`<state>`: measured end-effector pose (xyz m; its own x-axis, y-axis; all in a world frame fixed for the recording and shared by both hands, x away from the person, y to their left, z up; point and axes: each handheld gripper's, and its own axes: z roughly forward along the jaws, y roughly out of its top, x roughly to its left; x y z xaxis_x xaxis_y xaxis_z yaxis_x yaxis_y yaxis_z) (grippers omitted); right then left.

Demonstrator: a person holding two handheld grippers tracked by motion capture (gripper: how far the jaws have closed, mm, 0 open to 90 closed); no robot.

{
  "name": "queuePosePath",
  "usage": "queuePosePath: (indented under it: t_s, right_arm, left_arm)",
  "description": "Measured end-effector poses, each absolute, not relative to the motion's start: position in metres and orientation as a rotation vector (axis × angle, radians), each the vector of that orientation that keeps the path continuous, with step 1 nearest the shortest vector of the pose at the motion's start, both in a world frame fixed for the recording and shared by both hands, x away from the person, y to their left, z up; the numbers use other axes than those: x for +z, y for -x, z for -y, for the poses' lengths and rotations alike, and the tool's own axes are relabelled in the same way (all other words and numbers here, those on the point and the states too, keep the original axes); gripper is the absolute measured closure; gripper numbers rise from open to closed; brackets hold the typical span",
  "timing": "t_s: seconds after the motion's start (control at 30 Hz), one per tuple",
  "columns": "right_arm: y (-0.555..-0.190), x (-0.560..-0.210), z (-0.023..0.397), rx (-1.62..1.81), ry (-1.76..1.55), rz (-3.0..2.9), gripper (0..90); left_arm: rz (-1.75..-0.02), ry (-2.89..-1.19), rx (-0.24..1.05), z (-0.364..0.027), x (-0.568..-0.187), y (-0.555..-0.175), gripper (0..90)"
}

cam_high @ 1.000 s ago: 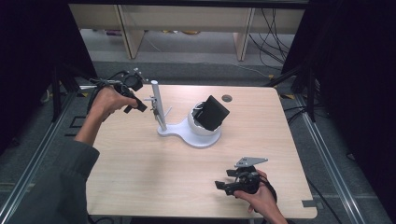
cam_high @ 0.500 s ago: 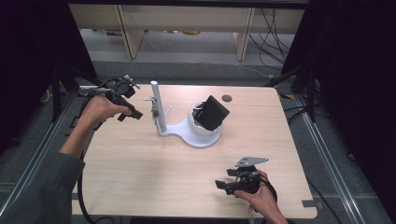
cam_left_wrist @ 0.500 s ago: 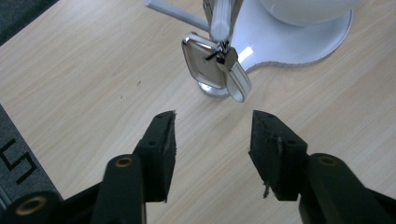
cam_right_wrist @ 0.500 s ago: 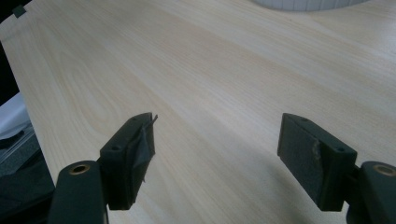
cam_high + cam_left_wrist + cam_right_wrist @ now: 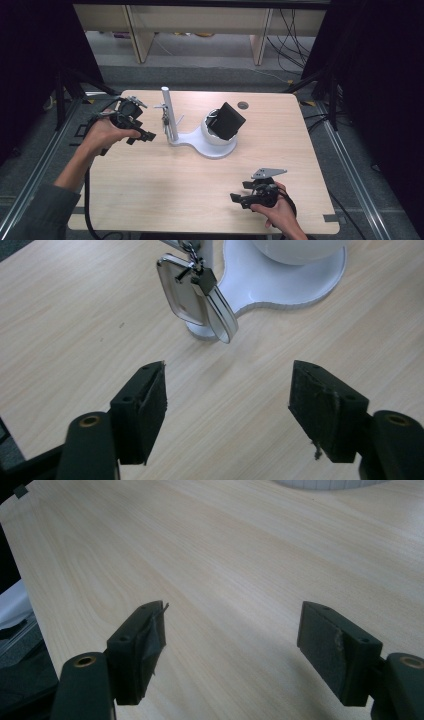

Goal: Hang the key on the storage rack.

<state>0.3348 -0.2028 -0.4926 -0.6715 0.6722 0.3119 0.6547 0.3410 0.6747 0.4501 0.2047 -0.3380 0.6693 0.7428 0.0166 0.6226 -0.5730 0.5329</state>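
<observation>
Key tag (image 5: pixel 192 297) hanging on white stand's post (image 5: pixel 168 114), just ahead of released, empty left gripper (image 5: pixel 227 412), jaws just opened. Best backed straight off, avoiding swinging tag. Right gripper (image 5: pixel 232 650) released, resting.

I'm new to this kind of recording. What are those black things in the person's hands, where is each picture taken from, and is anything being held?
A person sits at a wooden table and holds a hand-held grasping tool in each hand. The high view looks down from above: the left tool is at its left, the right tool near the front edge. Each of the other two pictures comes from a camera on one tool, looking along its two black jaws.

On the table stands a white stand with an upright post and a black box-like object on its round part. A key tag hangs from the post.

The left tool's jaws have just been opening, with nothing between them. The right tool is open too, over bare wood.
</observation>
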Motion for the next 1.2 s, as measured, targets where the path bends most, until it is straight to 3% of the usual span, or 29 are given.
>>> queuePosePath:
  t_s: [1.2]
  right_arm:
    - [-0.338,-0.494,0.202,1.262,-1.246,-2.543,28.4]
  left_arm:
    - [-0.997,-2.270,0.230,-0.201,-0.396,-0.387,23.0]
